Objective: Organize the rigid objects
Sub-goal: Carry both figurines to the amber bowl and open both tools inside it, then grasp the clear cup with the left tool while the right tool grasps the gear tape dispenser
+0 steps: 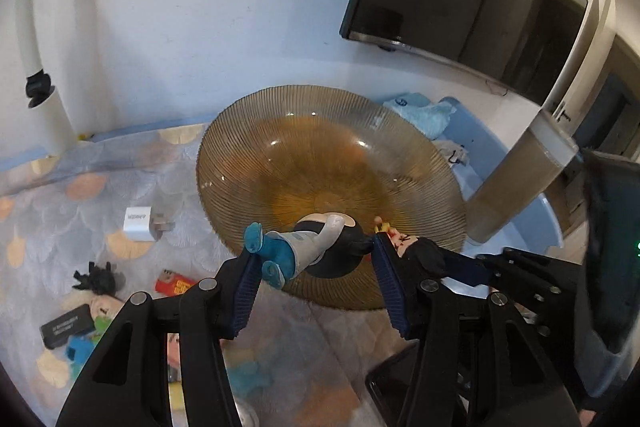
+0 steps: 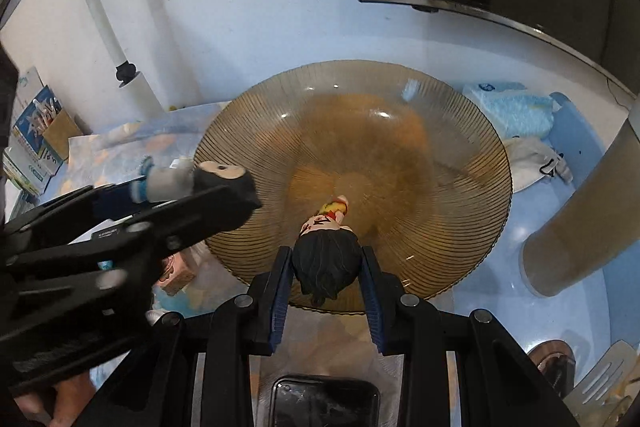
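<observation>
Right gripper (image 2: 325, 269): its fingers are clamped on the black-haired head of a small figurine (image 2: 326, 263), whose body extends forward beyond the fingertips, over the near rim of the ribbed amber glass bowl (image 2: 460, 163). Left gripper (image 1: 316, 259): fingers at moderate width, holding a second figurine with blue feet (image 1: 304, 247) crosswise between the pads, likewise above the bowl's near edge. The bowl itself, directly ahead of both sets of fingers, appears empty inside. It rests on a patterned cloth (image 1: 80, 187) covering the worktop. Left of the left fingers, loose items lie on the cloth, including a white charger (image 1: 138, 224). Beyond the bowl's right side sits a blue tray (image 2: 572, 135) containing a light-blue packet (image 2: 516, 107).
</observation>
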Tool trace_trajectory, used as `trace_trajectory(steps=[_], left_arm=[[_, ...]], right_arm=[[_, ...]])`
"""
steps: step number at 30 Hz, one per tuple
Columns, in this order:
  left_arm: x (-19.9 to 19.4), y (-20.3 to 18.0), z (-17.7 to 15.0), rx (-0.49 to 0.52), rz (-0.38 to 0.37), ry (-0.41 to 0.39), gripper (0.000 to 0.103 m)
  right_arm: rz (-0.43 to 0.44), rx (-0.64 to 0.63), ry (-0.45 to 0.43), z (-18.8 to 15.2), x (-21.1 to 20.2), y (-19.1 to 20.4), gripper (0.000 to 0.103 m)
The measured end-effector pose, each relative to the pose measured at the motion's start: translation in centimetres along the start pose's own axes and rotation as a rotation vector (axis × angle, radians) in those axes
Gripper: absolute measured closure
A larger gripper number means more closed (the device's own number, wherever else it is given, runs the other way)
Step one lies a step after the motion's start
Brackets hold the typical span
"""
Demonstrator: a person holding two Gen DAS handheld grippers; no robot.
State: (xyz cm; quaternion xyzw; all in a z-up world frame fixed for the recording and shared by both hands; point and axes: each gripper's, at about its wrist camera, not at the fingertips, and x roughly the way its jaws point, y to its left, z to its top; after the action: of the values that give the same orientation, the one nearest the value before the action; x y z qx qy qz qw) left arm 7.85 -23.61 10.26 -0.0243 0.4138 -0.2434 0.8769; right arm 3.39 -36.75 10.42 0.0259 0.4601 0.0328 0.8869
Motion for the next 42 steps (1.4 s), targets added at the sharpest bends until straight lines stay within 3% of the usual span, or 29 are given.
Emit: trace_trajectory(steps=[1, 3, 6, 11, 14, 19, 24, 28, 31, 36, 42], left_arm=[[0.0, -0.1, 0.0, 0.008, 0.001, -0.007, 0.05], [-0.5, 0.0, 0.4, 0.025, 0.013, -0.038, 0.028], [-3.0, 1.3, 0.9, -0.02, -0.003, -0.096, 0.027], [-11.7, 5.1, 1.2, -0.099, 0.005, -0.241, 0.027], [-17.3, 7.4, -0.1, -0.131, 0.043, -0.309, 0.027], [-23.8, 10.8, -4.5, -0.146, 0.16, -0.36, 0.027], [-24.1, 14.2, -11.0, -0.208, 0.217, -0.288, 0.027], [-20.8, 16.7, -17.6, -0.338, 0.129, -0.164, 0.027], [-18.3, 16.6, -20.3, -0.392, 0.05, -0.104, 0.027], [-14.8, 13.1, -20.6, -0.297, -0.009, -0.008, 0.027], [-11.5, 10.9, -20.4, -0.209, 0.068, 0.062, 0.029]], right_arm=[[-0.004, 0.008, 0.0, 0.0, 0.0, -0.3, 0.071], [-0.024, 0.024, -0.004, 0.0, -0.1, -0.9, 0.061], [-0.043, 0.044, -0.038, -0.2, -1.6, -1.6, 0.058], [-0.036, 0.021, -0.129, -0.6, -6.4, -0.5, 0.058], [0.008, 0.002, -0.169, -1.1, -8.9, 1.3, 0.051], [0.098, -0.071, -0.193, -3.1, -11.0, 6.1, 0.05], [0.17, -0.118, -0.114, -6.8, -8.7, 10.4, 0.05], [0.207, -0.138, 0.011, -10.3, -4.5, 13.1, 0.05], [0.2, -0.157, 0.066, -11.8, -2.7, 13.7, 0.05], [0.211, -0.135, 0.119, -11.8, -0.4, 13.5, 0.05], [0.235, -0.051, 0.124, -9.5, 2.1, 12.2, 0.05]])
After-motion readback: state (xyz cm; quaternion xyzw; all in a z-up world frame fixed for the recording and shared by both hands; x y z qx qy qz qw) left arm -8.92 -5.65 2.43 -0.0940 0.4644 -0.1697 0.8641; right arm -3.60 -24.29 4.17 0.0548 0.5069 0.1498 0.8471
